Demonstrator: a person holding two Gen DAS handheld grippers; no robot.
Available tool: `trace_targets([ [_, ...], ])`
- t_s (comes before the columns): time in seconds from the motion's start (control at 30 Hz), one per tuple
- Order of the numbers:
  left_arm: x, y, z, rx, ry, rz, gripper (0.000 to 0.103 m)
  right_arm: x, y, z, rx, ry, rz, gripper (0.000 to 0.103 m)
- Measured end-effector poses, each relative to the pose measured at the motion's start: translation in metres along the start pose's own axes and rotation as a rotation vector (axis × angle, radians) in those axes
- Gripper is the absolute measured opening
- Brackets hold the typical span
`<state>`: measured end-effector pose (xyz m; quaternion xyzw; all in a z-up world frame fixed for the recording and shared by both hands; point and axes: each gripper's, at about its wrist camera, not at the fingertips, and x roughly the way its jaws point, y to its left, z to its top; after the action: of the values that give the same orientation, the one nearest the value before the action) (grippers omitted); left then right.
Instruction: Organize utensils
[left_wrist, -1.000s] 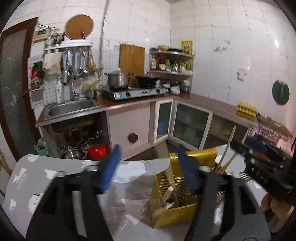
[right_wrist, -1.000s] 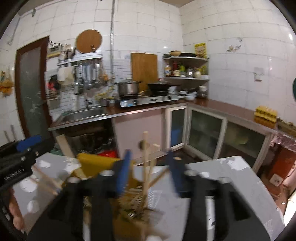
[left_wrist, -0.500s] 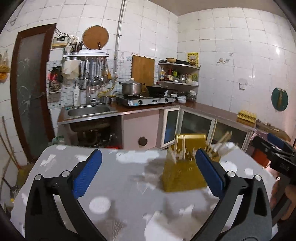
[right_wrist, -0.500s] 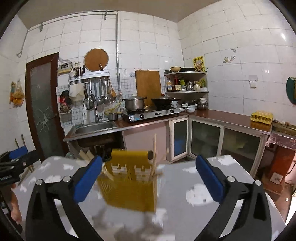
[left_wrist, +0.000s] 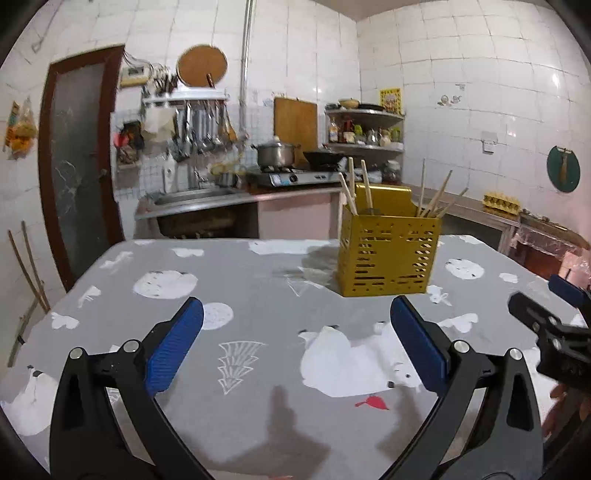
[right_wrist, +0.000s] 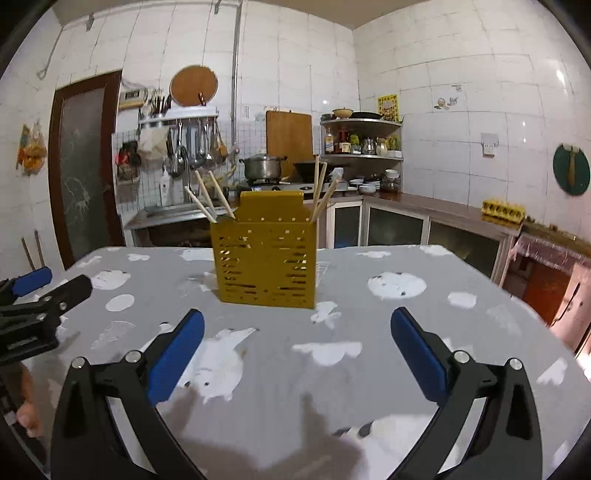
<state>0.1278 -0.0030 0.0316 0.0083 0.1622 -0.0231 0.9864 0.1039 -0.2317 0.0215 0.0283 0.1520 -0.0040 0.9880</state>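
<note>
A yellow perforated utensil holder (left_wrist: 388, 254) stands upright on the grey patterned table (left_wrist: 258, 295), with several wooden chopsticks (left_wrist: 364, 188) sticking out of it. It also shows in the right wrist view (right_wrist: 264, 258), with chopsticks (right_wrist: 319, 188) leaning out at both sides. My left gripper (left_wrist: 295, 343) is open and empty, well short of the holder. My right gripper (right_wrist: 295, 347) is open and empty, also short of the holder. The right gripper shows at the right edge of the left wrist view (left_wrist: 546, 317); the left gripper shows at the left edge of the right wrist view (right_wrist: 33, 295).
Behind the table runs a kitchen counter with a sink (left_wrist: 192, 197), a gas stove with a pot (left_wrist: 275, 155) and a corner shelf (left_wrist: 365, 129). A brown door (left_wrist: 77, 166) stands at the left. An egg tray (right_wrist: 502, 212) sits on the right counter.
Both grippers have pulled back and away from the holder, and their jaws have opened wide. The holder now stands still and sharp on the table with the chopsticks in it.
</note>
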Motion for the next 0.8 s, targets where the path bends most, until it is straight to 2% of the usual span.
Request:
trace_targets([
  [0.07, -0.001, -0.002, -0.005, 0.004, -0.011, 0.007, 0.098, 0.001, 0.001, -0.01, -0.012, -0.006, -0.025, 0.099],
  [0.2, -0.001, -0.01, -0.019, 0.033, -0.011, -0.001, 0.098, 0.001, -0.002, -0.01, 0.007, -0.008, -0.019, 0.099],
  [0.37, -0.007, -0.017, -0.022, 0.067, -0.051, 0.005, 0.098, 0.003, -0.004, -0.011, 0.011, -0.002, -0.016, 0.099],
  [0.5, -0.011, -0.014, -0.023, 0.053, -0.067, 0.002, 0.098, 0.001, -0.003, -0.011, 0.004, -0.012, -0.021, 0.099],
  [0.8, -0.003, -0.006, -0.023, 0.013, -0.028, -0.005, 0.098, -0.007, 0.004, -0.013, -0.027, -0.047, -0.036, 0.099],
])
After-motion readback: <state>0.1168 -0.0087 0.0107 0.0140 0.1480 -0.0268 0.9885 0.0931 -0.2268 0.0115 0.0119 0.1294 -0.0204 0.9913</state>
